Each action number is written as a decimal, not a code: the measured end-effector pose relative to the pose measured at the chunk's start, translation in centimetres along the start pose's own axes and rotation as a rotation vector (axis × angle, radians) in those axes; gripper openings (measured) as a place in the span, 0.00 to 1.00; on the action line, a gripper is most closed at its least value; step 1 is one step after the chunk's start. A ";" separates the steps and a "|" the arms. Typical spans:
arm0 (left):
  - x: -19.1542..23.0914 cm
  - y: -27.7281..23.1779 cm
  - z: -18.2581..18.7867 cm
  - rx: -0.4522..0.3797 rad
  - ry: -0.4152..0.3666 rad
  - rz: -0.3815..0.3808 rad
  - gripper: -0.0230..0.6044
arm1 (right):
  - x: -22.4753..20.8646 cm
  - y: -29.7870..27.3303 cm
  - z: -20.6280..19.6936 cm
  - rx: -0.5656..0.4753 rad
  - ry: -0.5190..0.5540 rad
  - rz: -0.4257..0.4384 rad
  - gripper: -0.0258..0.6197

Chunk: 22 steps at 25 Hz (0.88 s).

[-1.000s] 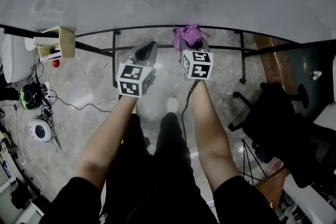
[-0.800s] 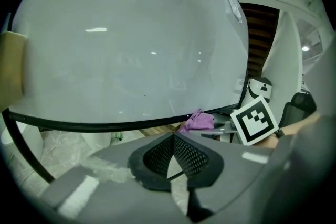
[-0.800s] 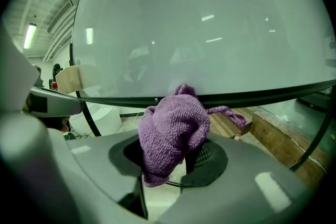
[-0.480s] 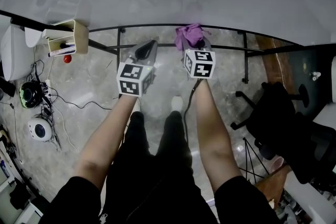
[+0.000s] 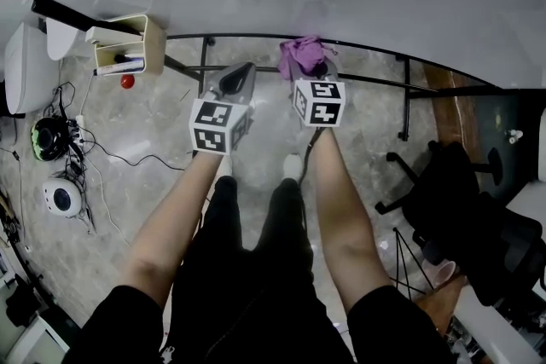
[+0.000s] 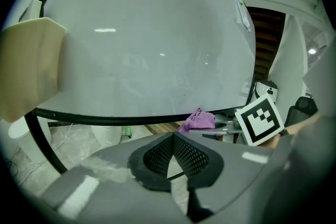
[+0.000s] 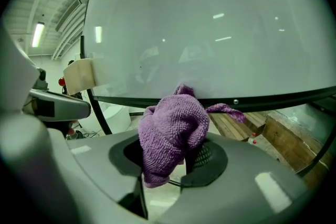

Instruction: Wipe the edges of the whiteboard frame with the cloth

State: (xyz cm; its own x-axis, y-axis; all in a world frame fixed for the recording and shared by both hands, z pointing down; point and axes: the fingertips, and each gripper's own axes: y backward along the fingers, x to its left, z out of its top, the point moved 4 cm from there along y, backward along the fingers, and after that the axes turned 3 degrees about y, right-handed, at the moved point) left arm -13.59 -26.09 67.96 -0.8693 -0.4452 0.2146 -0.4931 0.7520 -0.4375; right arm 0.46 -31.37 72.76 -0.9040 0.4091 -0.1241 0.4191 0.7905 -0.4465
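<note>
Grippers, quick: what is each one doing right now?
Left gripper: closed, nothing in it.
Right gripper: closed on the purple cloth.

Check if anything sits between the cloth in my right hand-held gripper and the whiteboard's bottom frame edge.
Nothing visible does. The purple cloth, clamped in the right hand-held gripper, sits right at the black bottom frame edge. The left hand-held gripper, shut and empty, hangs off to the cloth's left, clear of that path.
</note>
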 end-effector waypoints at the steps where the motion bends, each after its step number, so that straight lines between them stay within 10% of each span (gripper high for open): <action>1: 0.4 0.3 -0.2 -0.001 0.004 0.005 0.04 | 0.6 -0.3 0.0 0.001 0.002 0.007 0.28; 22: 9.7 6.2 -0.9 -0.014 0.041 0.047 0.04 | 15.0 -6.6 1.9 0.021 0.067 0.140 0.28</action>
State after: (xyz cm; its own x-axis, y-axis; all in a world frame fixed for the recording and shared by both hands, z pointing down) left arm -25.10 -25.34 68.13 -0.8920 -0.3895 0.2296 -0.4520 0.7785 -0.4354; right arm -16.01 -31.36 72.18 -0.8289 0.5448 -0.1272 0.5381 0.7142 -0.4476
